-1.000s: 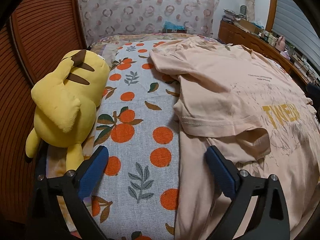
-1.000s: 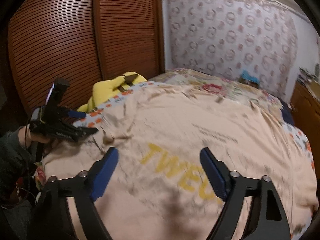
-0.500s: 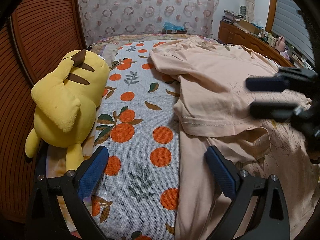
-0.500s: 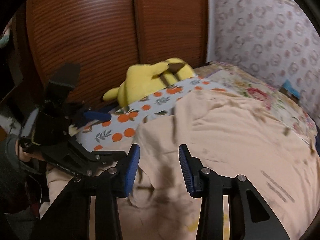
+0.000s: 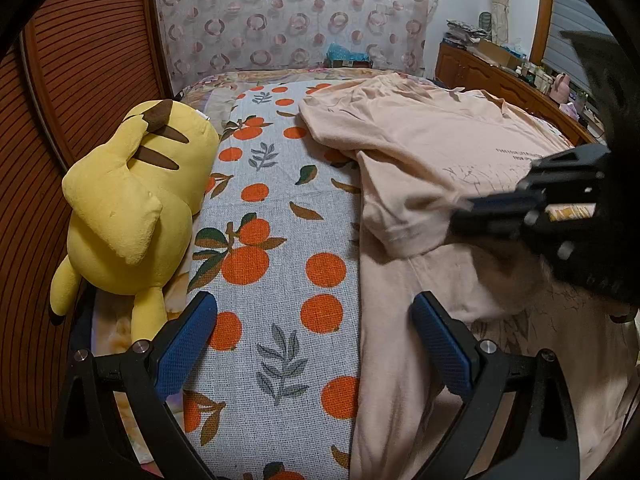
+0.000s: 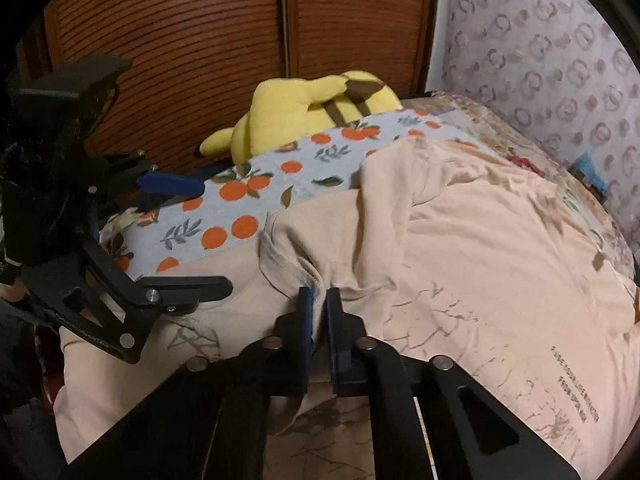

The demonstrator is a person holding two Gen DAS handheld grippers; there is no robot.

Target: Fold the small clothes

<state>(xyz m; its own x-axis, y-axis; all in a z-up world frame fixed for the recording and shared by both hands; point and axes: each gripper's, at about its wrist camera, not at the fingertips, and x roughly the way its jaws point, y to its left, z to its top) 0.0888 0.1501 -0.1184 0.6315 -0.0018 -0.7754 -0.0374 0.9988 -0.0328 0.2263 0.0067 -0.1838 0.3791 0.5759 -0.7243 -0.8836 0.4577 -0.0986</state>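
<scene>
A peach T-shirt [image 5: 420, 152] [image 6: 480, 240] lies spread on the bed, its printed front up and one short sleeve [image 5: 400, 216] [image 6: 292, 248] folded inward. My right gripper [image 6: 318, 300] [image 5: 460, 216] comes in from the right. Its jaws are closing onto that sleeve's hem, and the blue pads pinch a bunch of the fabric. My left gripper [image 5: 312, 304] [image 6: 216, 236] hangs open over the shirt's left edge and the orange-print sheet [image 5: 280, 240] [image 6: 240, 200], with nothing between its fingers.
A yellow plush toy [image 5: 128, 200] [image 6: 304, 104] lies along the bed's left side against the slatted wooden doors [image 5: 80, 80]. A patterned headboard cloth [image 5: 288, 20] stands at the far end. A wooden dresser [image 5: 500, 76] with clutter runs along the right.
My right gripper swung left across the shirt, came down at the folded sleeve and went from wide open to shut on its hem. The left gripper stayed put and open.
</scene>
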